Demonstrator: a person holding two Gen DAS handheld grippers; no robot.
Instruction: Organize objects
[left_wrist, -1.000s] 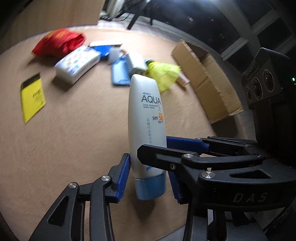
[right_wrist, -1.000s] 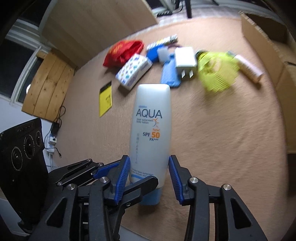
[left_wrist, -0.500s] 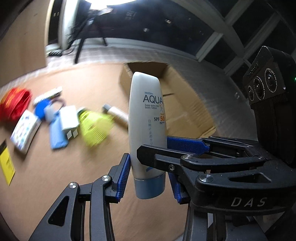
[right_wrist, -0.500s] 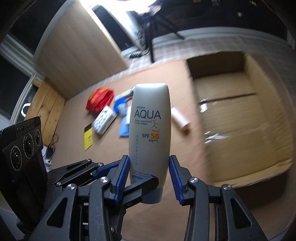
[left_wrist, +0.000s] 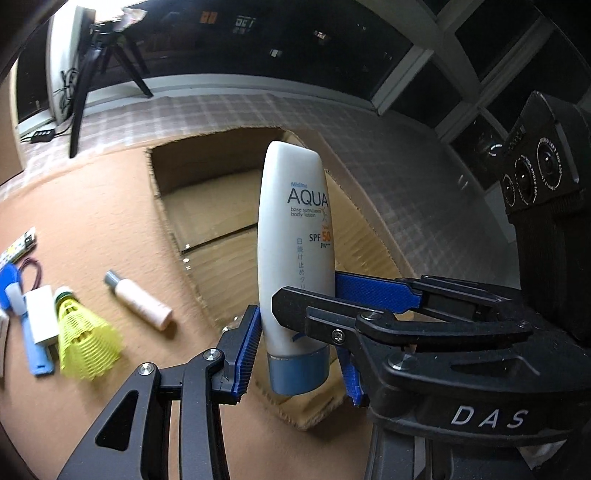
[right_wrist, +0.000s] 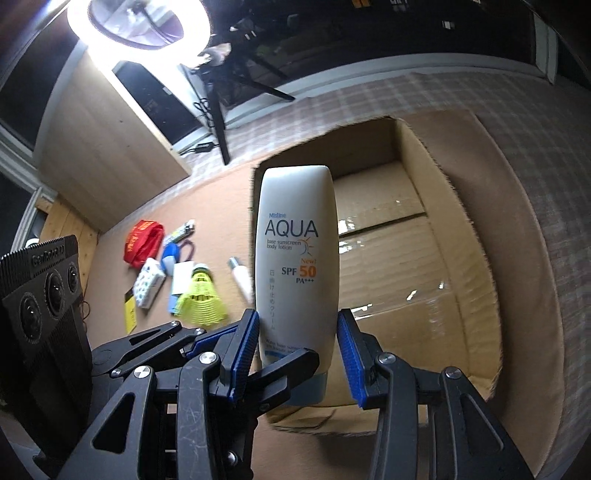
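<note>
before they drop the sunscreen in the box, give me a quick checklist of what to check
1. Left gripper on the sunscreen tube: pads press both sides near the cap, ok.
2. Right gripper on the same tube: pads press its lower sides, ok.
3. Tube over the cardboard box: seen against the box's open top in both wrist views, ok.
4. Box floor free where the tube would land: bare taped cardboard in sight, ok.
5. Height of the tube above the box floor: cannot tell.
6. Pink bottle and yellow shuttlecock clear of the box: both lie outside on the brown surface, ok.
</note>
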